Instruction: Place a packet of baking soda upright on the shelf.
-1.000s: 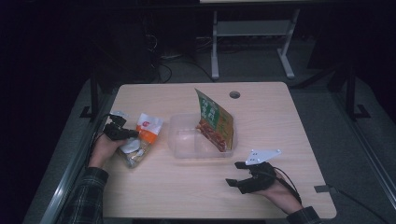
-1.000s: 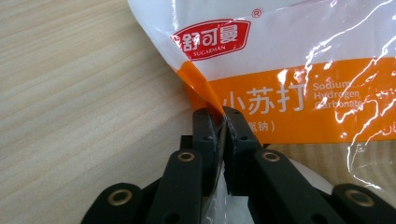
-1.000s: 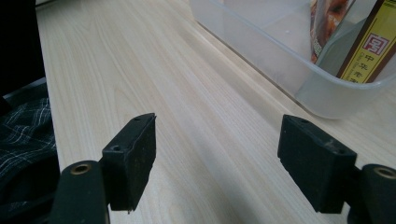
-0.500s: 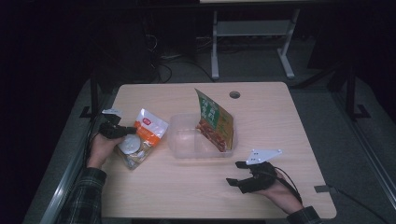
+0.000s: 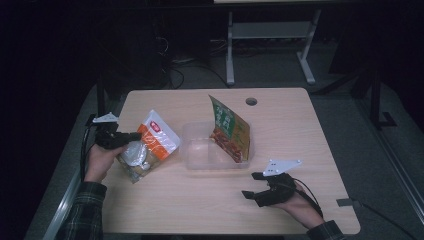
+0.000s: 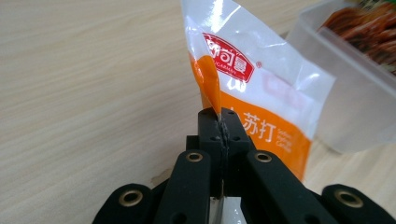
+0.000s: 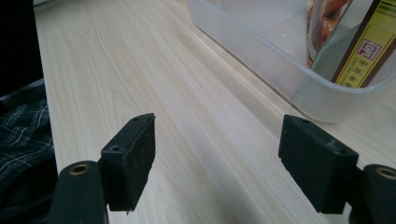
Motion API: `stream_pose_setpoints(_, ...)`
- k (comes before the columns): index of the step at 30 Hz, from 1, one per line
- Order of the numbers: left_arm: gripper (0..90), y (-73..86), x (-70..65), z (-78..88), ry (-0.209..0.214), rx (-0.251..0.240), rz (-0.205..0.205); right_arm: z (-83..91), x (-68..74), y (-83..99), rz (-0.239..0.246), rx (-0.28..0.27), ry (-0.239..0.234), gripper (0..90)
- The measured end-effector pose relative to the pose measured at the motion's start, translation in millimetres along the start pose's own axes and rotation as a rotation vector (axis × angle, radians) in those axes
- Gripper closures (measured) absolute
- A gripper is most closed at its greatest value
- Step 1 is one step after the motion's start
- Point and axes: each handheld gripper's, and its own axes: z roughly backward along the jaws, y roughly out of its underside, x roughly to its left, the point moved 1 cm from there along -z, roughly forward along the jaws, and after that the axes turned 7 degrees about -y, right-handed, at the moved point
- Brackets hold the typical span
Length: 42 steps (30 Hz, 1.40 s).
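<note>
Left gripper (image 6: 222,122) is pinching the orange-and-white cracker packet (image 5: 150,146) by its edge, holding it above the desk (image 5: 310,130), left of the clear plastic container (image 5: 200,155). Right gripper (image 7: 217,161) is resting spread, empty.

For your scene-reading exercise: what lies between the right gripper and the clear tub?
Only bare wooden table. In the right gripper view, the open right gripper faces the clear tub across bare wood; the high view agrees.
</note>
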Motion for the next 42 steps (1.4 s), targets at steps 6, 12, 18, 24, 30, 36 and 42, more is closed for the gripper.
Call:
stream_pose_setpoints(6,89.8,-1.5,-2.9,17.0,0.031,-0.054,0.015,-0.7,-0.6,-0.7,-0.003,-0.002,-0.003,26.2)
stream_pose_setpoints(12,89.8,-2.2,-10.9,33.6,0.031,-0.079,0.002,-3.6,0.3,-2.7,0.015,-0.012,-0.021,26.3)
stream_pose_setpoints(18,89.8,-1.8,-19.7,53.9,0.052,-0.111,0.013,-6.1,4.4,-5.1,0.029,-0.024,-0.053,26.5)
stream_pose_setpoints(24,89.8,0.9,-35.5,70.6,0.078,-0.136,0.004,-7.6,8.8,-9.5,0.024,-0.048,-0.075,27.6)
stream_pose_setpoints(30,89.8,2.5,-50.2,78.8,0.094,-0.148,-0.003,-11.8,14.2,-15.0,0.028,-0.061,-0.093,27.4)
stream_pose_setpoints(36,89.8,1.5,-72.2,75.2,0.134,-0.150,-0.026,-22.8,19.6,-28.5,0.035,-0.102,-0.122,32.5)
stream_pose_setpoints(42,89.8,1.1,-90.2,65.9,0.174,-0.148,-0.045,-30.8,18.2,-38.3,0.035,-0.119,-0.157,36.8)
